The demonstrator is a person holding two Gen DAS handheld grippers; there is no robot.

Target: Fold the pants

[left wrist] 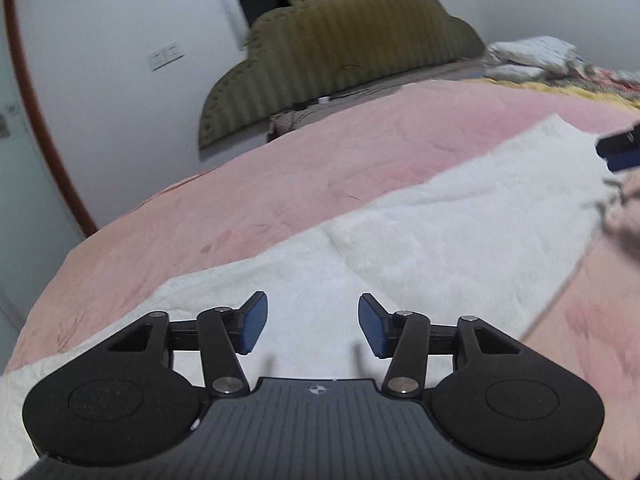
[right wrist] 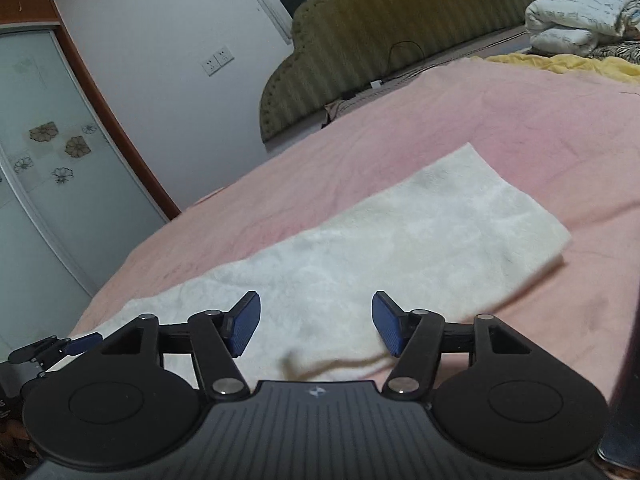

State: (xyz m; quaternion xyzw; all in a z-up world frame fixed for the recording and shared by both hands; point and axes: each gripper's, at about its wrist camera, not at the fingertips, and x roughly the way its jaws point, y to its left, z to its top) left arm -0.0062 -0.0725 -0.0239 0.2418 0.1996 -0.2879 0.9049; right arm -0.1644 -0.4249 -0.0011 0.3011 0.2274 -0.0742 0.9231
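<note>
White fleecy pants (left wrist: 420,224) lie flat in a long folded strip on the pink bed cover (left wrist: 280,152); they also show in the right wrist view (right wrist: 400,232). My left gripper (left wrist: 312,324) is open and empty, hovering just above the near part of the strip. My right gripper (right wrist: 316,322) is open and empty above the strip's near edge, where the cloth has a small raised fold. The right gripper's blue tip shows at the right edge of the left wrist view (left wrist: 620,152). The left gripper shows low at the left in the right wrist view (right wrist: 60,348).
An olive padded headboard (right wrist: 380,32) stands at the bed's far end. Folded white quilts (right wrist: 576,20) and a yellow blanket (right wrist: 560,62) lie at the far right. A white wall with sockets (right wrist: 218,60) and a glass sliding door (right wrist: 40,160) stand on the left.
</note>
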